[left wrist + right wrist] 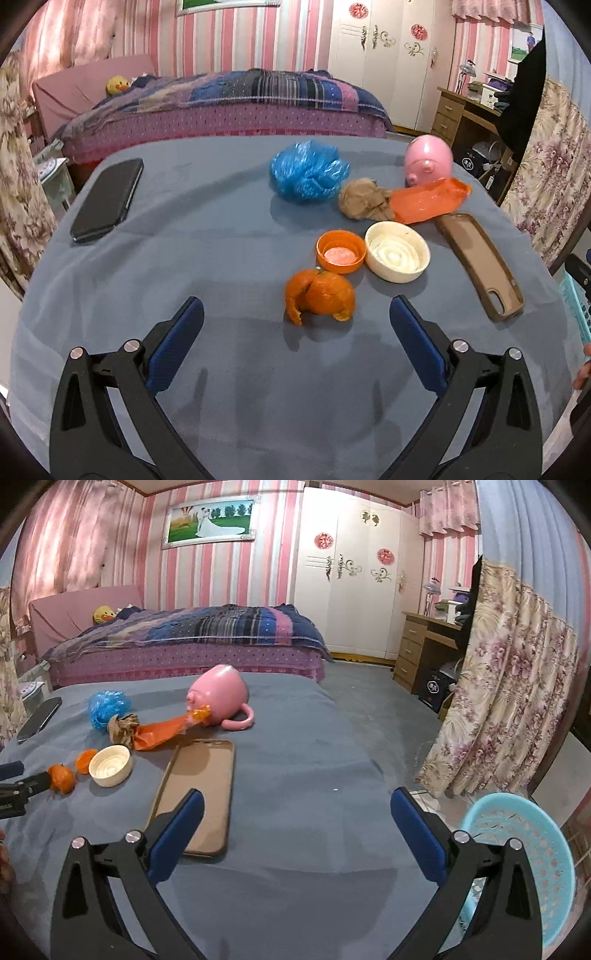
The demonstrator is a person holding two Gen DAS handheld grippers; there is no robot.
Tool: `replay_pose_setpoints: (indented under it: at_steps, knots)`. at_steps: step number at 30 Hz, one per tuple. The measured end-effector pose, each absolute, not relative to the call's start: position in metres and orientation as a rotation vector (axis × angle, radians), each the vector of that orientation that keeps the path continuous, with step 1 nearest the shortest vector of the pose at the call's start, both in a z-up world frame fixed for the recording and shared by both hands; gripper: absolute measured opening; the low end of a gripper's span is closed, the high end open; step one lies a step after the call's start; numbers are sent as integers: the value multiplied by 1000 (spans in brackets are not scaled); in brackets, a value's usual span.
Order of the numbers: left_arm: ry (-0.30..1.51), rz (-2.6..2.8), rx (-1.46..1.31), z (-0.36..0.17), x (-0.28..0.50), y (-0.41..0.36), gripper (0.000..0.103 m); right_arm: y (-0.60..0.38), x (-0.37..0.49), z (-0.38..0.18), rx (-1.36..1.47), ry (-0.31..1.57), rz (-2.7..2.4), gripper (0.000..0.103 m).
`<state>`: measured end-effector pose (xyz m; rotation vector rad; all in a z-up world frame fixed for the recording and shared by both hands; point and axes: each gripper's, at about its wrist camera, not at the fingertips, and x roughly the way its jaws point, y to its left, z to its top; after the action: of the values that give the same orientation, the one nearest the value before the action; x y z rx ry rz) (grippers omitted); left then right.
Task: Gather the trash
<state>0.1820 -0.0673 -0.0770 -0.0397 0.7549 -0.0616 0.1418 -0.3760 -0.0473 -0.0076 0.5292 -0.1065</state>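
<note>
Orange peel (319,297) lies on the grey cloth (221,236) just ahead of the wide-open, empty left gripper (295,314), so the first pickup looks imminent, then carrying to the turquoise basket (524,853) beside the equally open, empty right gripper (295,805).

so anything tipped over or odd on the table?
Yes: the pink pig-shaped mug lies on its side on the grey tablecloth, handle resting on the cloth, with the crumpled orange plastic wrapper against its snout. Nothing spilled shows.
</note>
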Motion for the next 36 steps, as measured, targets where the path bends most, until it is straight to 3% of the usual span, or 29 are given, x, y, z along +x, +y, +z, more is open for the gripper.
replay_pose_setpoints:
  at_steps: [5,8,9,10,13,27,29,36]
  knots:
    - [814,-97,-75,-86,203,-66,93,-367,147,-52,5,546,-91,99]
    - [860,-148,-77,-93,212,-70,66,-359,154,-56,-7,597,-81,99]
    - [870,-157,-76,-95,212,-71,50,-357,154,-56,-5,595,-75,99]
    - [878,-166,-76,-96,213,-72,43,-354,154,-55,0,594,-74,99]
    - [860,-179,-85,-93,207,-69,34,-342,158,-53,20,591,-45,99]
    - [760,31,-31,-75,198,13,34,-233,194,-75,-58,665,119,97]
    - [759,54,-37,-78,199,22,34,-223,203,-79,-64,689,130,89]
    - [754,63,-67,-85,200,30,34,-197,225,-89,-101,763,175,77]
